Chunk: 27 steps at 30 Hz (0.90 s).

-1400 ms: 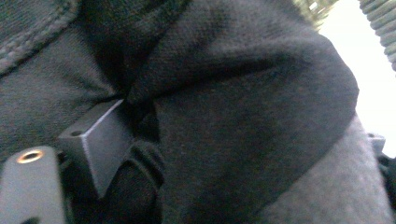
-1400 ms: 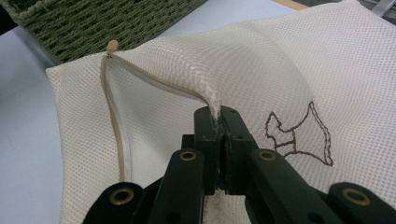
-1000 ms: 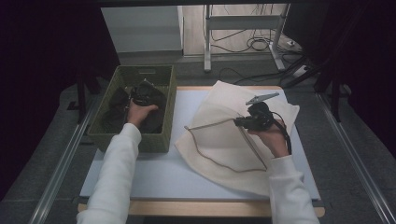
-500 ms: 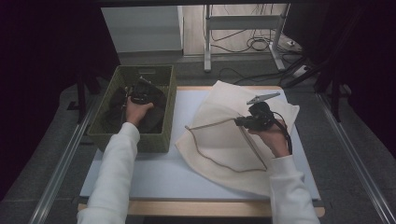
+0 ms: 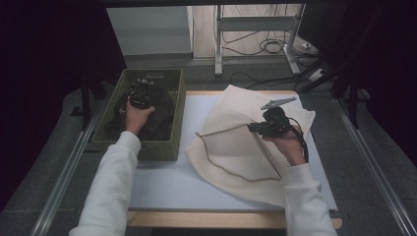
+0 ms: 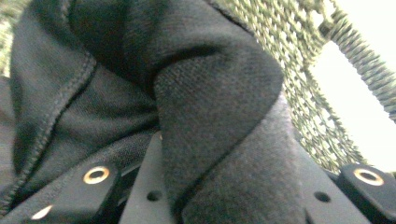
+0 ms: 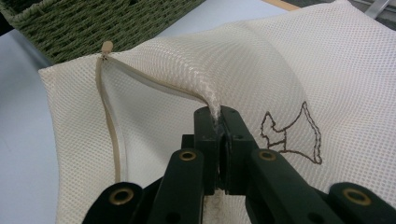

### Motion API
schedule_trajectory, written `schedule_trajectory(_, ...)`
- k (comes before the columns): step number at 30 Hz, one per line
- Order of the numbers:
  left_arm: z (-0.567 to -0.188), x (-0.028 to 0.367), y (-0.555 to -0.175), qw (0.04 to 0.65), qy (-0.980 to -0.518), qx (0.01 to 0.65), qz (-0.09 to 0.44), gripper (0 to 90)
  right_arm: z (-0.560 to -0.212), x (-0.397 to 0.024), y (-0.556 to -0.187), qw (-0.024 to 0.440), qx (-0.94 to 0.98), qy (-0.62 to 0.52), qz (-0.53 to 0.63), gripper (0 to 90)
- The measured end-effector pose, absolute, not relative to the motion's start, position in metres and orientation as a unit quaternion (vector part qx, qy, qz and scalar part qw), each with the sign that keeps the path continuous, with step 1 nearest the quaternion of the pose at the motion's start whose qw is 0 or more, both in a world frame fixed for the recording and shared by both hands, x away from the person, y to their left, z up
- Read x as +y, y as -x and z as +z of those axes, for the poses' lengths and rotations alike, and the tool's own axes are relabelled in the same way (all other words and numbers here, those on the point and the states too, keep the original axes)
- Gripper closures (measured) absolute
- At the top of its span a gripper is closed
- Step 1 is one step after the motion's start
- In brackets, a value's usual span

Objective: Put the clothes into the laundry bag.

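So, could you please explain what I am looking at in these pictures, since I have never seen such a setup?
A person at a table holds a two-jaw tool in each hand. One camera looks down from above; one more rides on each tool, looking along its jaws. The left hand-held gripper is in a green woven basket, its jaws just closed on a dark garment. The right hand-held gripper pinches the edge of a cream mesh laundry bag, lifting its opening.

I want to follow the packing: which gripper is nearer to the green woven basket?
Left. The left gripper is inside the green woven basket, jaws closing on the black garment. The right gripper is beside the basket, over the table, pinching the white mesh bag.
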<state>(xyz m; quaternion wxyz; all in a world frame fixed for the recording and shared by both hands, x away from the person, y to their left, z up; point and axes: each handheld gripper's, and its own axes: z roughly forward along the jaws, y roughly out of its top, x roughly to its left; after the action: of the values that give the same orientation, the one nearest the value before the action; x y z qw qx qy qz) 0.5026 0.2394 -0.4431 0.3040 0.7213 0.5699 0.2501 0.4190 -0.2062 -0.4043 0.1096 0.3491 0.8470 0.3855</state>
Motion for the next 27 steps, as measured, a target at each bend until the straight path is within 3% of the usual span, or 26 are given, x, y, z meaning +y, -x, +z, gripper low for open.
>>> schedule_trajectory(11,-0.422,0.247,-0.483,0.337,-0.705,0.546,0.304,78.4,-0.404,-0.206,-0.419,0.112,0.846,-0.350,0.386,86.4)
schedule_trajectory(27,-0.394,0.262,-0.457,0.385,-0.672,0.533,0.342,78.6,-0.404,-0.206,-0.419,0.112,0.846,-0.350,0.387,86.4)
